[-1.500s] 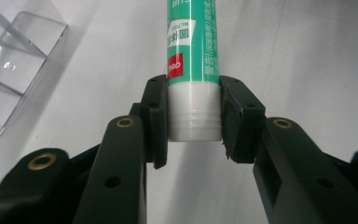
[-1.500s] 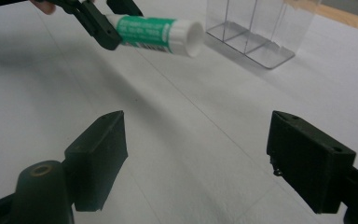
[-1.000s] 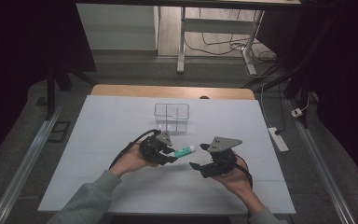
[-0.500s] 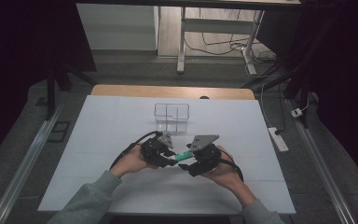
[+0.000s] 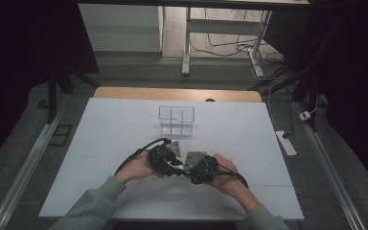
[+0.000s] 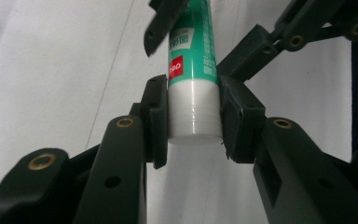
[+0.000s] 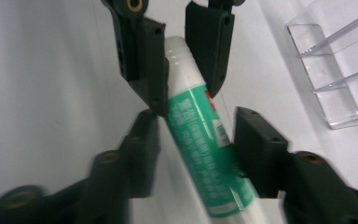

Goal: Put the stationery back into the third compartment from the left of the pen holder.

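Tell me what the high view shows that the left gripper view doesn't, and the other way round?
The high view takes in the whole white table, a clear divided box behind the hands, and the person's sleeves. The left gripper view gives close detail: the left gripper clamps the white cap of a green glue stick with a red label patch. Both show the right gripper meeting the left; its jaws have just been closing on the stick's green body.
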Demonstrator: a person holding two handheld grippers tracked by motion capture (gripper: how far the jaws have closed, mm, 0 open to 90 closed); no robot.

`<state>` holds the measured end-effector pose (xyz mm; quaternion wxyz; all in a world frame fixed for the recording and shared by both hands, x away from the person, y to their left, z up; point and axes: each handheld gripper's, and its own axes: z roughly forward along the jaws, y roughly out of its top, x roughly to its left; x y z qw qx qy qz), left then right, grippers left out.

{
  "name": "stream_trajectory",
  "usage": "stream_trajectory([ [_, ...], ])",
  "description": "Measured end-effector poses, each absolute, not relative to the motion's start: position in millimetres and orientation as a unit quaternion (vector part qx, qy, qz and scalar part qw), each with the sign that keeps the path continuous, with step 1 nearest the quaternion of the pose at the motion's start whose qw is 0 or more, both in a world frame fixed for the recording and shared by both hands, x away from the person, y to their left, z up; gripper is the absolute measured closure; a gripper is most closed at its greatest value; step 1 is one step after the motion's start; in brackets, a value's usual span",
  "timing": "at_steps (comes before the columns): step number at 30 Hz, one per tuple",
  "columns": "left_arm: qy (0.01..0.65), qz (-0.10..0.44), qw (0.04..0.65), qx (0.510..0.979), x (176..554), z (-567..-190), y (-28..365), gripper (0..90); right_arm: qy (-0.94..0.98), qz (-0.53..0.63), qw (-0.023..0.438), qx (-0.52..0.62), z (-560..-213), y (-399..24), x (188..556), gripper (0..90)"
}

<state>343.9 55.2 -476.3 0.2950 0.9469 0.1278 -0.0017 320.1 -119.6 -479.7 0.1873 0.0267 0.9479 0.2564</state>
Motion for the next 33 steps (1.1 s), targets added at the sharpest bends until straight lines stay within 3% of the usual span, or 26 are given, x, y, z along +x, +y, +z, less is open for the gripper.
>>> stream_trajectory([
  [11,0.13,-0.012,0.325,0.937,340,-474,61,61.9,0.951,0.246,0.185,-0.027,-485,-118,313,64.9],
  [19,0.178,0.035,0.361,0.915,341,-468,82,37.0,0.944,0.276,0.18,0.016,-482,-128,321,65.1],
  [33,0.266,0.085,0.385,0.88,318,-469,124,29.9,0.911,0.373,0.138,0.108,-478,-151,338,65.0],
])
